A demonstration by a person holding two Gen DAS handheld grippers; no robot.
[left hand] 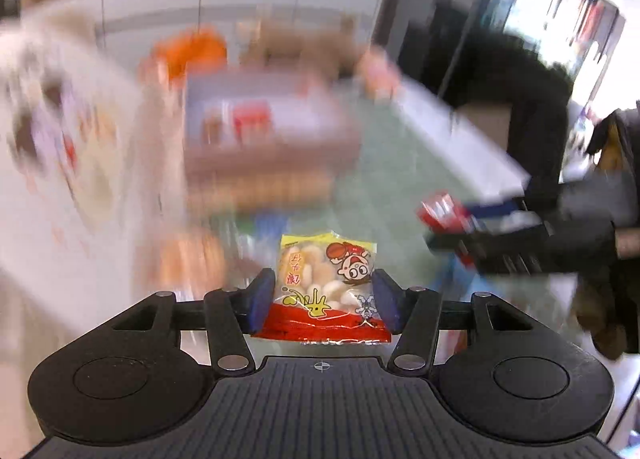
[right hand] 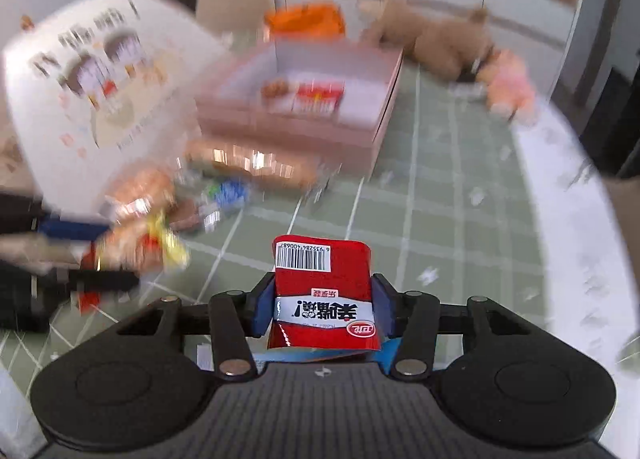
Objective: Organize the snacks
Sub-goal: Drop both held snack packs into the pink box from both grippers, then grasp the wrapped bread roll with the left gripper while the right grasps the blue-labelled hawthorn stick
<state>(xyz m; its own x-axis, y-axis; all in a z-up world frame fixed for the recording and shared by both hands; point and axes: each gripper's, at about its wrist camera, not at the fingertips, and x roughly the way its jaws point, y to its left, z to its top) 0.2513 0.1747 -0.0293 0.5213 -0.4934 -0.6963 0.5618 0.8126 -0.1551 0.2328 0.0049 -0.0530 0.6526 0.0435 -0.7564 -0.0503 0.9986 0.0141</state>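
My left gripper (left hand: 323,301) is shut on a yellow and red rice-cracker packet (left hand: 325,283) with a cartoon face, held above the table. My right gripper (right hand: 322,305) is shut on a red snack packet (right hand: 323,295) with a barcode label. In the left wrist view the right gripper (left hand: 460,227) shows at the right with its red packet. In the right wrist view the left gripper (right hand: 120,255) shows blurred at the left. A pink open box (right hand: 304,107) with snacks inside stands ahead. Loose snack packets (right hand: 224,187) lie in front of it.
The box's white lid (right hand: 88,99) stands open at the left. Plush toys (right hand: 460,43) and an orange bag (right hand: 304,19) sit behind the box. The table has a green checked cloth (right hand: 440,219). White cabinets stand behind. Both views are motion blurred.
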